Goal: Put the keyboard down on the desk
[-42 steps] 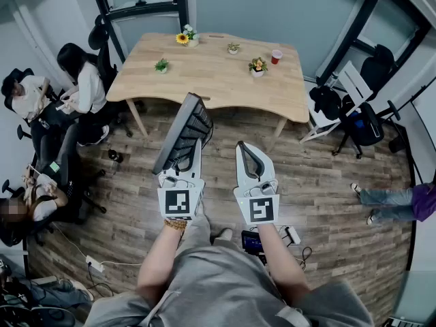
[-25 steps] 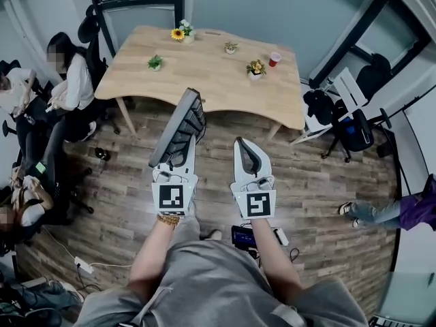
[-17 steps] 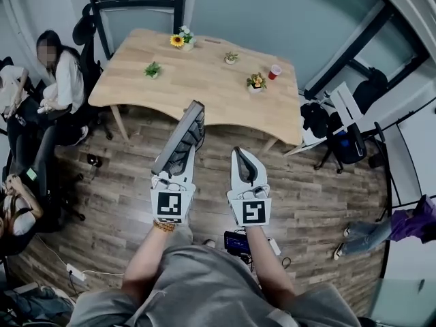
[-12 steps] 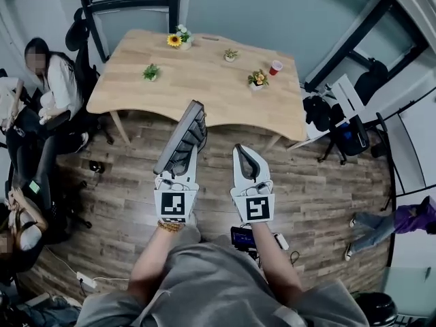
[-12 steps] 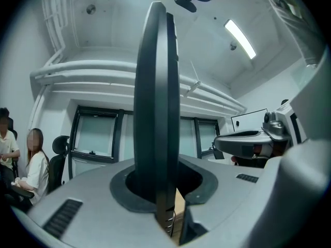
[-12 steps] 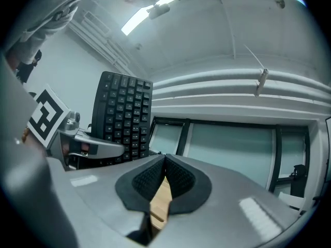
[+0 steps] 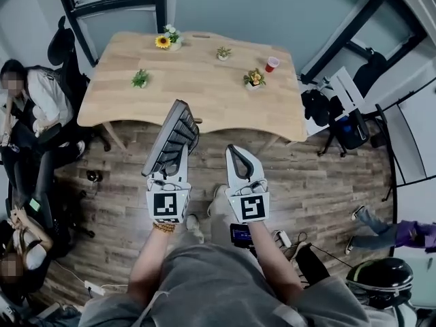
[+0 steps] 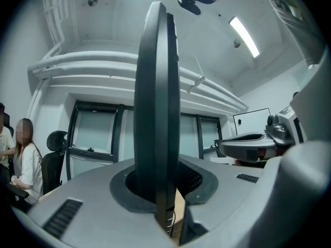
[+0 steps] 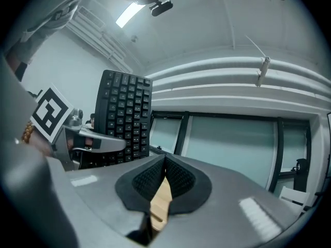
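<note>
Wooden tabletop [image 7: 204,97] dead ahead at twelve o'clock, and nothing's landed yet, so the whole set-down is left to do. The keyboard [image 7: 172,136] hangs on edge in the air, short of the near rim, its lower end clamped in the left tongs [image 7: 167,167]. At three o'clock of them, the right tongs [image 7: 240,159] are pressed together, empty. Small potted plants [image 7: 140,78] and a red cup [image 7: 272,63] dot the far half. The keyboard blocks part of the near rim, which probably sits bare.
</note>
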Tool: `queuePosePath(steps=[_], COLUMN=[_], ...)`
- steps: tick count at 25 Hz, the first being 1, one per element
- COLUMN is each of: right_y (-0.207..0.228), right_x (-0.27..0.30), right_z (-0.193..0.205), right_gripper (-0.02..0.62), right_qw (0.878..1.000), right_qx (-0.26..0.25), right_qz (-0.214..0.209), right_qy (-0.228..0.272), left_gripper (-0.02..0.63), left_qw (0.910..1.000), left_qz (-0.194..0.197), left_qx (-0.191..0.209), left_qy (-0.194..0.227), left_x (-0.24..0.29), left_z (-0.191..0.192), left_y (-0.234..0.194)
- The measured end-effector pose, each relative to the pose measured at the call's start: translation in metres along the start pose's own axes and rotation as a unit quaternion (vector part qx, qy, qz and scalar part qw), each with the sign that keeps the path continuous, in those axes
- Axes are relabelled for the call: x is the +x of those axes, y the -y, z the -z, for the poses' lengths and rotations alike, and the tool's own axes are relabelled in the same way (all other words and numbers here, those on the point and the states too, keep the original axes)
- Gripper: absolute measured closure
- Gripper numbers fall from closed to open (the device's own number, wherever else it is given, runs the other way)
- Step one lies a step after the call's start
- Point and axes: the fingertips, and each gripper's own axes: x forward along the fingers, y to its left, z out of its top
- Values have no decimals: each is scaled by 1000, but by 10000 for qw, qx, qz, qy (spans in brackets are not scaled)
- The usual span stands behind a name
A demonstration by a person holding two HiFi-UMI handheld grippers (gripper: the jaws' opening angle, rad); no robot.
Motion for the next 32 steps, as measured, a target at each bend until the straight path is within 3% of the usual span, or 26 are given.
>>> queuePosePath(steps=[10,17,27,32], right_y=[59,113,149,145], right_x=[84,153,216,248], right_z=[32,60,94,103], right_gripper=[584,584,584,584], right_qw=[9988,9961,9931,9927], right_qx=[450,730,776,678], right_qz=[-201,-490,-872,-971], right_qy=[54,125,-71,-241], left_gripper=[515,515,515,514], left_qw=[9996,9991,9999,9985], left_qz=[-162,-275,-106,32], left_qx=[126,210,7,-517], left_qy=[-204,-244,-1,157], left_x=[76,156,214,236], left_z=[1,0,-9,-6], left_y=[-10,-21,-36,-67])
